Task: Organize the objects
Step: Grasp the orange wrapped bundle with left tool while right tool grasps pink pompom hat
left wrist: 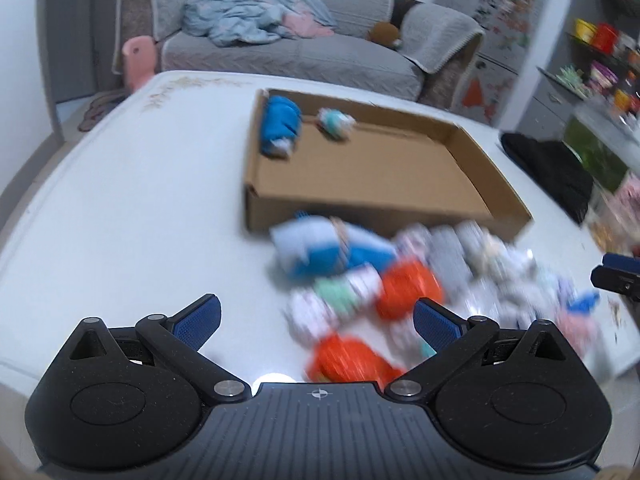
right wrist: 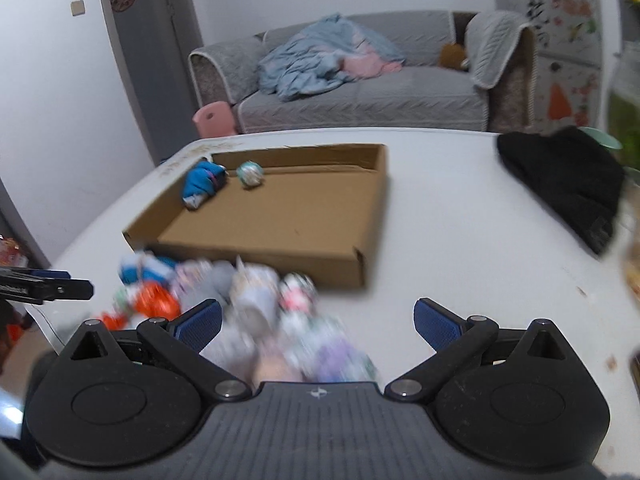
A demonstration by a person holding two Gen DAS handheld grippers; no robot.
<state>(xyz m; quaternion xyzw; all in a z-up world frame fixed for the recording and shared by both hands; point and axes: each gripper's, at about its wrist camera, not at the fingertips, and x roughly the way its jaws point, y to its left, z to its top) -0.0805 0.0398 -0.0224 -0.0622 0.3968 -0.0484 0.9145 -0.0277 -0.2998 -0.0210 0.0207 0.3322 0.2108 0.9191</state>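
Note:
A shallow cardboard box (left wrist: 504, 184) (right wrist: 344, 268) lies on the white table (left wrist: 132, 200) (right wrist: 460, 240). In its far corner lie a blue rolled sock bundle (left wrist: 280, 126) (right wrist: 202, 184) and a small teal-white ball (left wrist: 335, 123) (right wrist: 249, 174). A blurred pile of rolled socks, blue, orange, grey and white (left wrist: 400, 276) (right wrist: 256, 312), lies in front of the box. My left gripper (left wrist: 318, 320) is open and empty above the pile's near left side. My right gripper (right wrist: 318, 322) is open and empty above the pile's right part.
A black knit cloth (left wrist: 548, 172) (right wrist: 560, 184) lies on the table right of the box. A grey sofa with a blue blanket (left wrist: 280, 32) (right wrist: 352, 76) stands behind the table. A pink chair (left wrist: 138, 60) and shelves (left wrist: 600, 60) stand nearby.

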